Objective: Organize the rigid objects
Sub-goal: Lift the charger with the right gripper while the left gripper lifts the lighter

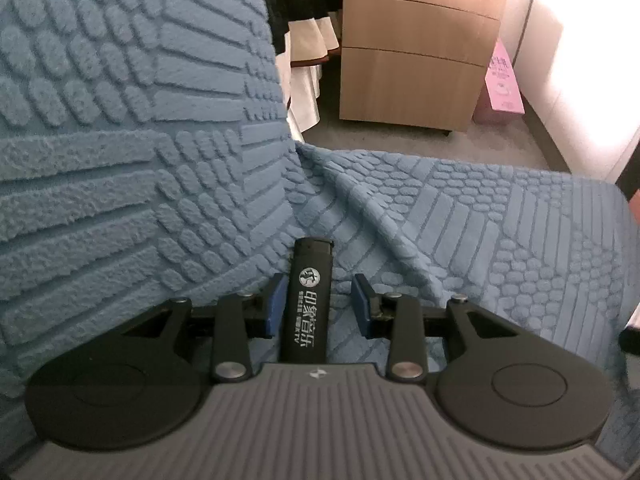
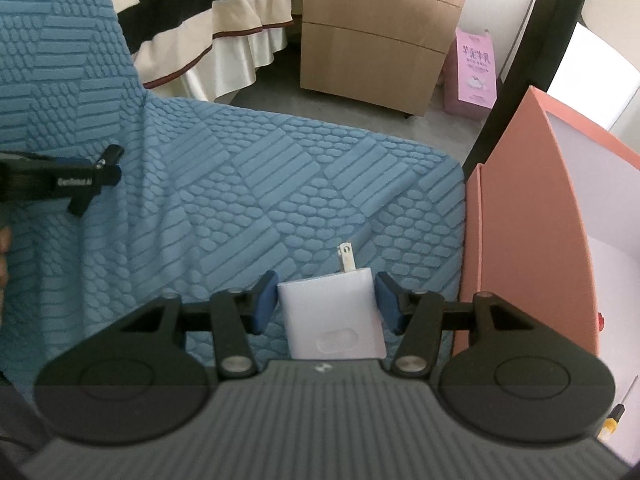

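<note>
In the left wrist view a black lighter (image 1: 306, 300) with white print lies on the blue textured sofa cover (image 1: 120, 200), between the blue pads of my left gripper (image 1: 318, 306). The jaws are open; the left pad is close to the lighter, the right pad stands apart. In the right wrist view a white plug charger (image 2: 334, 316) with metal prongs lies on the cover between the pads of my right gripper (image 2: 326, 304). Those jaws are open with small gaps on both sides. The left gripper (image 2: 100, 178) shows at the far left of that view.
A pink box (image 2: 532, 240) with a white inside stands right of the seat, holding a yellow-handled screwdriver (image 2: 614, 420). A wooden drawer cabinet (image 2: 380, 32), a pink carton (image 2: 474, 70) and a striped bed skirt (image 2: 224, 12) stand beyond the seat edge. The sofa back rises on the left.
</note>
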Motion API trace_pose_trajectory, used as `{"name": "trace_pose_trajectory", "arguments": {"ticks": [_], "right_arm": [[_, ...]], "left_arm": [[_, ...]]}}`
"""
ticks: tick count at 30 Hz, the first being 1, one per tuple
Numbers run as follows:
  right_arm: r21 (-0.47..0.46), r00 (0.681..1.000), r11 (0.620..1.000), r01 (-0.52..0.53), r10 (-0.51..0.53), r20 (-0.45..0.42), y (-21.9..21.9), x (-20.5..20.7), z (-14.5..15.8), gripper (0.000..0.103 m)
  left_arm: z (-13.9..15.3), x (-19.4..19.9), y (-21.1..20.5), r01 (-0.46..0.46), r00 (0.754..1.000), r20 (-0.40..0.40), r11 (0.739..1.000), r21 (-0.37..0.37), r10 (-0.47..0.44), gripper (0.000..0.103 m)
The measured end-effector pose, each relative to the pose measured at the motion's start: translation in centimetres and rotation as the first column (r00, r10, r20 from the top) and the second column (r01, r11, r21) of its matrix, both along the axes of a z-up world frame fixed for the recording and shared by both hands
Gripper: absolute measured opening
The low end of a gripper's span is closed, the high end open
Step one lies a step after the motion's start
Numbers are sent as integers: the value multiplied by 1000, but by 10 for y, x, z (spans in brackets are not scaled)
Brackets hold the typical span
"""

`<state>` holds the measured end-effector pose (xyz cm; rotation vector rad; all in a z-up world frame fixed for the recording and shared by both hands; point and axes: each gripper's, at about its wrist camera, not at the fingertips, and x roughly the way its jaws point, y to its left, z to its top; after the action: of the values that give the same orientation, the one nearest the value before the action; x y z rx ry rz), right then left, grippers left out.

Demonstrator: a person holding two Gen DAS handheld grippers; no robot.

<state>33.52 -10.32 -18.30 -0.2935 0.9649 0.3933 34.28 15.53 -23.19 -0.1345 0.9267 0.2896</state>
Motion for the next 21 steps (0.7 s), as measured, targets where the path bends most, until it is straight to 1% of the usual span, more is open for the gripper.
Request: {"name": "trace_pose_trajectory", "arguments": {"ticks": [2,6,11,13,16,18,21], "right_arm": [[1,1000,1000,4,-4,-1,0,0,-1,56],[20,1000,1000,14,-13,-6,-3,-1,1,56],[48,1000,998,26,-25,-9,-8,-8,8,56],[55,1000,998,23,-22,-8,-8,-12,11,56],[67,1000,998,12,-11,-14,-6,-19,13,56],[89,999,996,11,-8,-34,-6,-23,13,55],[82,1000,997,-13,15,-26,-1,-35,15,55]], "left_arm": [[-1,0,4,-15,1000,8,1000,-13,15,27],[-1,-3,3,-24,1000,1,1000,-15,24,27],[4,-23,3,-66,998,-4,994,-83,66,27],[8,-35,0,-66,998,0,992,-111,67,27],[14,-50,-7,-65,998,9,989,-134,66,27],[17,-59,-14,-50,999,11,988,-143,52,27],[23,-73,-24,-27,999,20,988,-153,30,27]]}}
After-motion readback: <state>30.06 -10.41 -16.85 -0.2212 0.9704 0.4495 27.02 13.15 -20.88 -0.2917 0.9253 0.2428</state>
